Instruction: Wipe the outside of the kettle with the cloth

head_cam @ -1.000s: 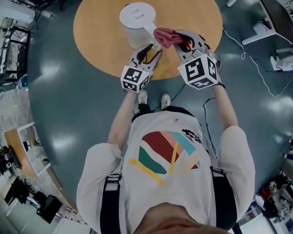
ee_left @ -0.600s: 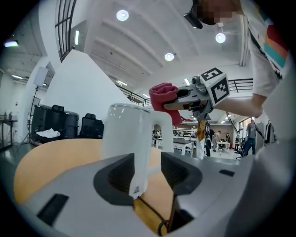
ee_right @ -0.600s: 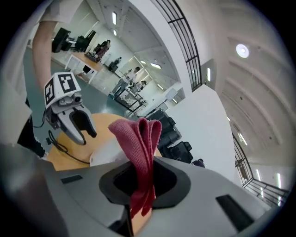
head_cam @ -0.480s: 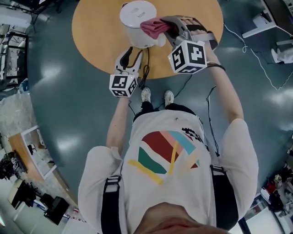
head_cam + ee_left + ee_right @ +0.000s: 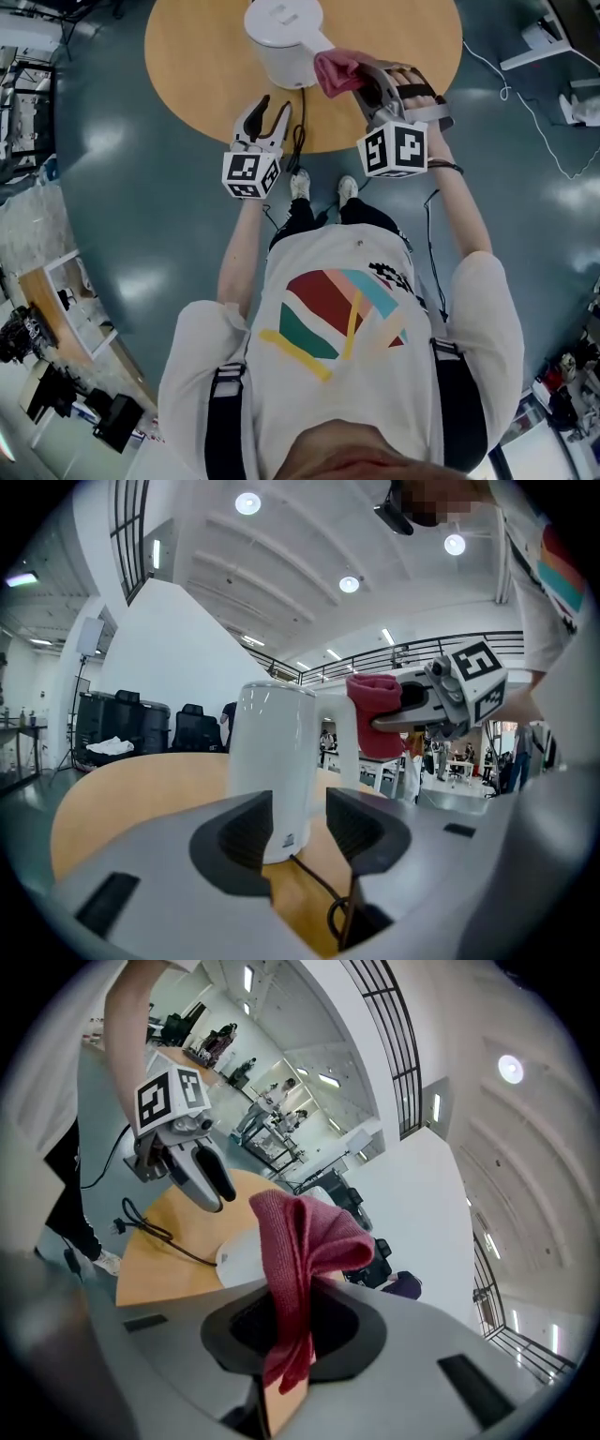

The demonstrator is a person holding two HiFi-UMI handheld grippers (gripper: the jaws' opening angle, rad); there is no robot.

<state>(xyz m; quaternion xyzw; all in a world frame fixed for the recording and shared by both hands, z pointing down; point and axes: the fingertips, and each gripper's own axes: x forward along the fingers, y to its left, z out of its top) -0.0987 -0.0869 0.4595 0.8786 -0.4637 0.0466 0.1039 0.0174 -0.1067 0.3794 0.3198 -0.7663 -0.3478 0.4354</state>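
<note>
Kettle [image 5: 281, 42] wiping looks to be under way, with the stroke on the handle side. Nearest the person, the left gripper [image 5: 272, 105] hangs over the table [image 5: 187, 75] edge with its jaws spread and nothing between them. In its own view the kettle's foot and the cord [image 5: 314, 883] only line up beyond the gap. A little further out, the right gripper [image 5: 361, 82] is clamped on the cloth [image 5: 336, 70], a red fold standing up out of the jaws. The cloth sits just beside the handle [image 5: 345, 728], by the kettle's upper wall. Beyond that the kettle stands upright on the round table, towards its far side. My guess is the next move calls for pressing the cloth onto the white wall and dragging it round or down. The free left gripper may need to steady the body so it doesn't slide or tug the cord. I can't tell whether the cloth is truly touching the handle or just short of it. The kettle's far side is hidden, its top is clipped by the head view's edge, and no view shows where the cord ends.
</note>
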